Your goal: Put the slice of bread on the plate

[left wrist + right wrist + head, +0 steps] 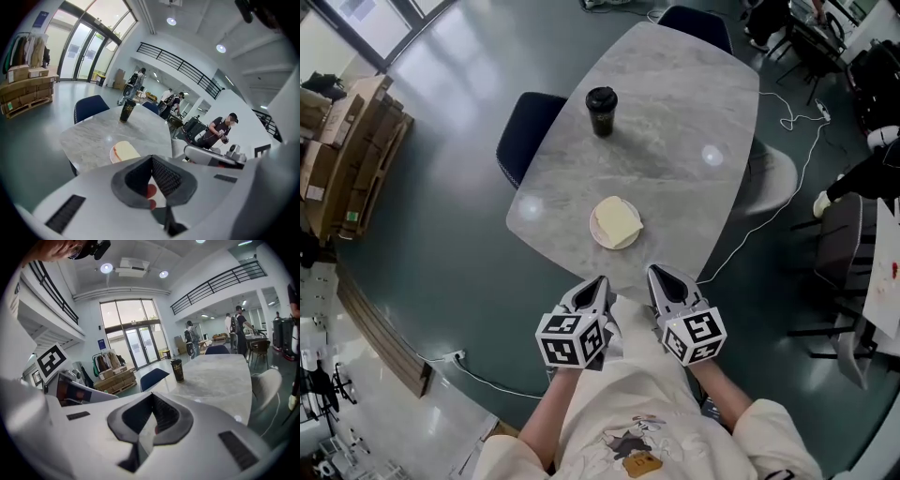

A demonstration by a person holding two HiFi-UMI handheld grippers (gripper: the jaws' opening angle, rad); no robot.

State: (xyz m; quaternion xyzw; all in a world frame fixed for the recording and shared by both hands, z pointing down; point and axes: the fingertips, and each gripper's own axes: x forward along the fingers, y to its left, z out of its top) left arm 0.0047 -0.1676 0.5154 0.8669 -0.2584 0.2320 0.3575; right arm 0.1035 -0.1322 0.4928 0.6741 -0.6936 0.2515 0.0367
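A pale grey, marble-patterned worktop with rounded corners (675, 103) stood on a glossy dark grey-green floor (441, 281). Light glared off both in soft patches. A dark blue upholstered chair (525, 131) was tucked in at the worktop's left edge, a second dark blue chair (694, 21) at its far end, and a white moulded chair (773, 173) at its right. Far left, brown cardboard boxes on a wooden pallet (352, 150) were stacked near tall glass entrance doors (136, 341) letting in daylight. The walls (86, 319) were white. A black metal balcony railing (220, 282) ran along an upper level, under round recessed ceiling lights (107, 268).
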